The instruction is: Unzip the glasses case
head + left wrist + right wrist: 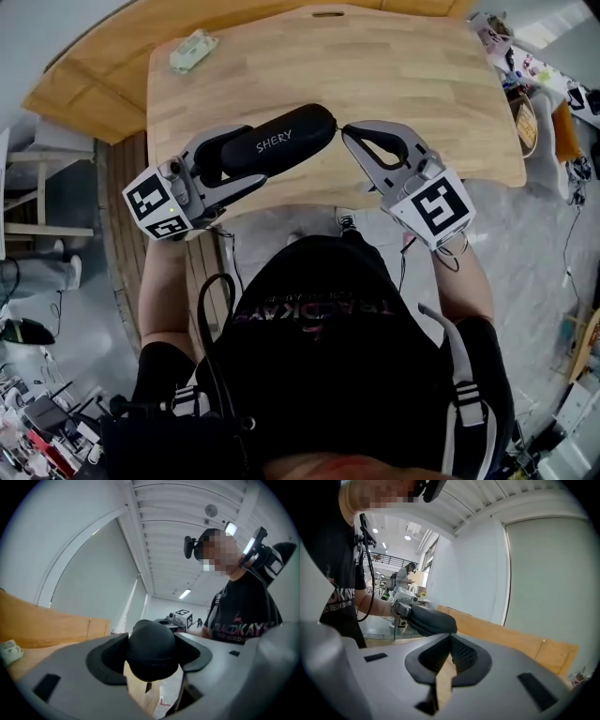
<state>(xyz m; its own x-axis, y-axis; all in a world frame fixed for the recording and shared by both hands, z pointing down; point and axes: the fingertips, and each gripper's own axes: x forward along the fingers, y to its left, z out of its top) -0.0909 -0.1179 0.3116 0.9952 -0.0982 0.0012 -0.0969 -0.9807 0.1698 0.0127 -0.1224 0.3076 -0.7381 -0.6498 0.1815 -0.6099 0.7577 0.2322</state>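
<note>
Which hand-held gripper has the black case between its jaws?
The left hand-held gripper, clamped round the black oval glasses case; the right hand-held gripper is shut, pads together, at the case's end.

Wooden table (pixel 422 84); pale green item (pixel 193 51) at corner.

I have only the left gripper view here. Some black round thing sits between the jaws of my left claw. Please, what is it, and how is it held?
Observer: The head view shows a long black glasses case with the white print SHERY. The left claw clamps it around its left half.
Operator: And the right claw, where is it?
Observer: The right claw has its tip at the case's other end. The right gripper view shows its jaws together. I cannot tell whether they pinch anything.
Operator: Is the case over the table?
Observer: Yes, over the near part of the wooden table, just in front of the person.
</note>
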